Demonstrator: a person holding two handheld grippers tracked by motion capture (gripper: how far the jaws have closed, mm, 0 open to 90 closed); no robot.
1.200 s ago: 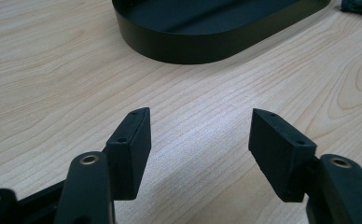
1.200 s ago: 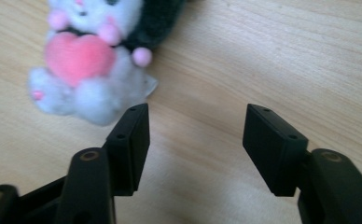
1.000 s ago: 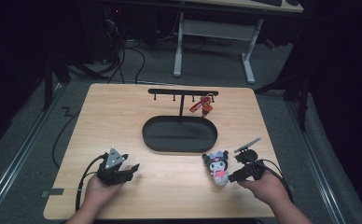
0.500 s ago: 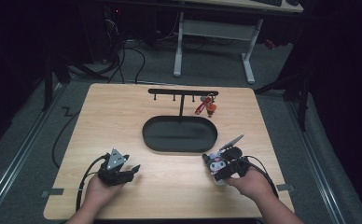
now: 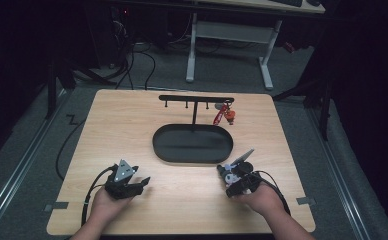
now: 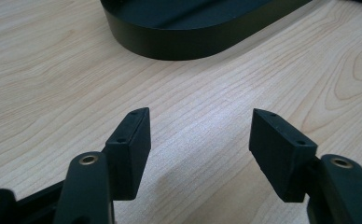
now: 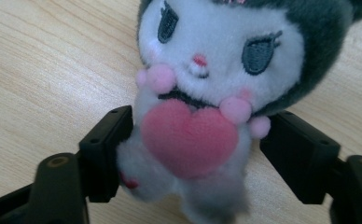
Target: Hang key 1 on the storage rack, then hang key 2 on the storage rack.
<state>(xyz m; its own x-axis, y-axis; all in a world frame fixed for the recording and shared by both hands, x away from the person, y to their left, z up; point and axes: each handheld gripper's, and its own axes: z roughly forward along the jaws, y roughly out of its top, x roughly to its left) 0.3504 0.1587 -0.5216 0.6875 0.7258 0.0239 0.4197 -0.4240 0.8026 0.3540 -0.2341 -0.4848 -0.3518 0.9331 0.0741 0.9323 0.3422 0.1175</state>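
Note:
A small plush with a white face, dark grey hood and pink heart lies on the wooden table at the front right. My right gripper has it between its jaws, which have just been closing. The left pad brushes the fur, while the right pad stands by the plush's paw without squeezing the body. In the high view the right gripper points toward the table's middle. My left gripper is open over bare wood at the front left.
A black oval tray sits mid-table, its wall just ahead of the left gripper. Behind it stands a black hook rack with a red keychain hanging at its right end.
My right gripper has moved left and down onto the plush, which now sits between its jaws instead of beside them. The left gripper has stayed put.

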